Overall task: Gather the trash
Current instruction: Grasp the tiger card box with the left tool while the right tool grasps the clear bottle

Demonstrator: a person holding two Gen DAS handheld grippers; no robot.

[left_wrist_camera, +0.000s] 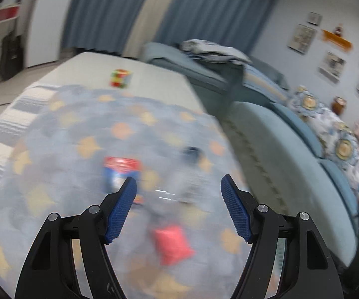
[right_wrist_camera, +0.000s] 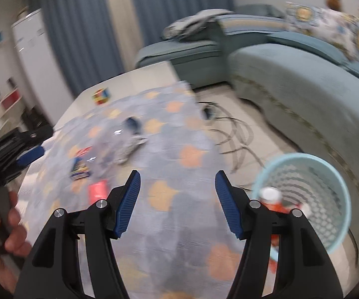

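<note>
Both views are motion-blurred. My left gripper (left_wrist_camera: 178, 186) is open and empty above the patterned tablecloth (left_wrist_camera: 84, 129). Below it lie a red packet (left_wrist_camera: 173, 244), a red-and-blue wrapper (left_wrist_camera: 120, 172) and a clear crumpled plastic bottle with a dark cap (left_wrist_camera: 191, 154). My right gripper (right_wrist_camera: 177, 183) is open and empty over the cloth (right_wrist_camera: 179, 134). The same packet (right_wrist_camera: 97, 189), wrapper (right_wrist_camera: 80, 165) and plastic bottle (right_wrist_camera: 127, 139) lie to its left. A light blue mesh bin (right_wrist_camera: 329, 174) stands on the floor to the right, with a red-and-white can (right_wrist_camera: 270, 196) inside.
A Rubik's cube (left_wrist_camera: 120, 78) sits at the table's far end, also in the right wrist view (right_wrist_camera: 102, 96). A teal sofa (right_wrist_camera: 291, 79) curves along the right. Cables (right_wrist_camera: 231, 134) lie on the floor between table and sofa. The left gripper and hand (right_wrist_camera: 12, 162) show at left.
</note>
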